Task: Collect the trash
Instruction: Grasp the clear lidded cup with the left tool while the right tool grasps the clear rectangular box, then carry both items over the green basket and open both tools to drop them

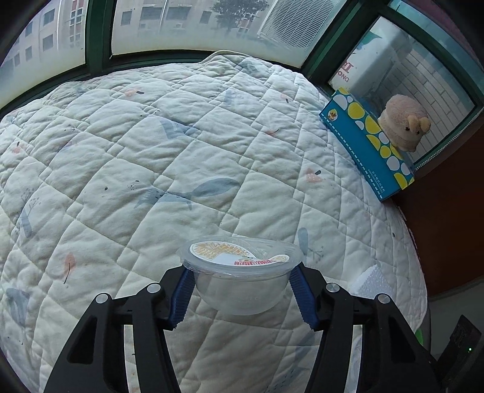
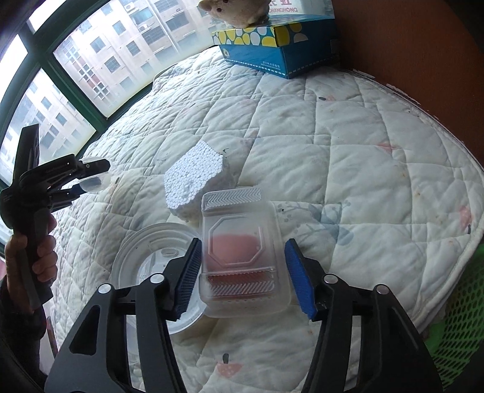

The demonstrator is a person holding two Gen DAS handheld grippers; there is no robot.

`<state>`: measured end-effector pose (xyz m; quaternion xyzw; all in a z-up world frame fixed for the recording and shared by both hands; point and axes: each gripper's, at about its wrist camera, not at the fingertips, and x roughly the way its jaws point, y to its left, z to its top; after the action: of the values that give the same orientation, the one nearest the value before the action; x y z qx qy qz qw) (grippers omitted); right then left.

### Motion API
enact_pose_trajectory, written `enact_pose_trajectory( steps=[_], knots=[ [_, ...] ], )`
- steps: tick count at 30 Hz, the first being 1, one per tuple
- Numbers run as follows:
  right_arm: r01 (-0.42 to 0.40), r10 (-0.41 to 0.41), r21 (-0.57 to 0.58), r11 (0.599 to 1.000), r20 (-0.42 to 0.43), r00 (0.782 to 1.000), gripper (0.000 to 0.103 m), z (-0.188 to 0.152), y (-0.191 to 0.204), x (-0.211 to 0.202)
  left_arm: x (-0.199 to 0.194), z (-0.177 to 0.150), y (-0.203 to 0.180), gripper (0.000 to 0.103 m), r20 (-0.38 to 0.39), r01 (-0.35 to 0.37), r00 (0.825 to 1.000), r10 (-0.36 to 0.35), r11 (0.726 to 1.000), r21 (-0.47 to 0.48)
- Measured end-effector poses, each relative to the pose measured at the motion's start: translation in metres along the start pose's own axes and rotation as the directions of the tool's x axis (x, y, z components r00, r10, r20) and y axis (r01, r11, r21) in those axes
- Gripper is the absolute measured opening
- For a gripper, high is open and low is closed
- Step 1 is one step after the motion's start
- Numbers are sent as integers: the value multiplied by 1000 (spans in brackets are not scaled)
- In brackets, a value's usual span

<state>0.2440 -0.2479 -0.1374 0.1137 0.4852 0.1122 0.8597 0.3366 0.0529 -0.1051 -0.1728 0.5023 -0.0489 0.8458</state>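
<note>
My left gripper (image 1: 242,290) is shut on a clear plastic cup (image 1: 240,279) with a printed foil lid and holds it above the quilt; it also shows in the right wrist view (image 2: 90,178) at the far left. My right gripper (image 2: 242,278) holds a clear rectangular plastic container (image 2: 242,251) with a reddish inside; both blue pads touch its sides. A round clear plastic lid (image 2: 151,266) lies on the quilt to its left. A white foam block (image 2: 195,181) lies just beyond.
A white quilted bed cover (image 1: 151,151) fills both views. A blue tissue box (image 2: 272,45) with a plush toy (image 2: 239,10) on it stands at the bed's far edge by the window. A green mesh basket (image 2: 456,332) is at the right edge.
</note>
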Motion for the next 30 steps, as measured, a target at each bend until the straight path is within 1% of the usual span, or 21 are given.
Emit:
enact_pose_trajectory(
  steps=[3, 5, 8, 14, 19, 23, 30],
  knots=[
    [-13, 13, 7, 1000, 17, 1000, 54, -2, -2, -8, -9, -4, -6, 57, 12, 10, 1000, -10, 1000, 21],
    [-6, 6, 1, 1000, 36, 999, 54, -4, -3, -18, -15, -7, -11, 57, 21, 17, 1000, -18, 999, 36],
    [-21, 20, 23, 1000, 61, 998, 54, -4, -8, -31, -26, -13, -19, 57, 36, 28, 999, -30, 998, 59],
    [-3, -1, 32, 999, 110, 994, 54, -13, -17, -63, -48, -30, -39, 57, 55, 53, 997, -60, 992, 111],
    [25, -31, 40, 999, 146, 989, 54, -32, -26, -90, -65, -50, -64, 57, 67, 74, 994, -86, 983, 166],
    [54, -64, 63, 997, 162, 985, 54, -53, -39, -109, -76, -68, -88, 57, 71, 110, 989, -127, 973, 202],
    [108, -131, 137, 985, 174, 976, 54, -89, -74, -138, -81, -107, -142, 57, 21, 191, 979, -205, 941, 280]
  ],
)
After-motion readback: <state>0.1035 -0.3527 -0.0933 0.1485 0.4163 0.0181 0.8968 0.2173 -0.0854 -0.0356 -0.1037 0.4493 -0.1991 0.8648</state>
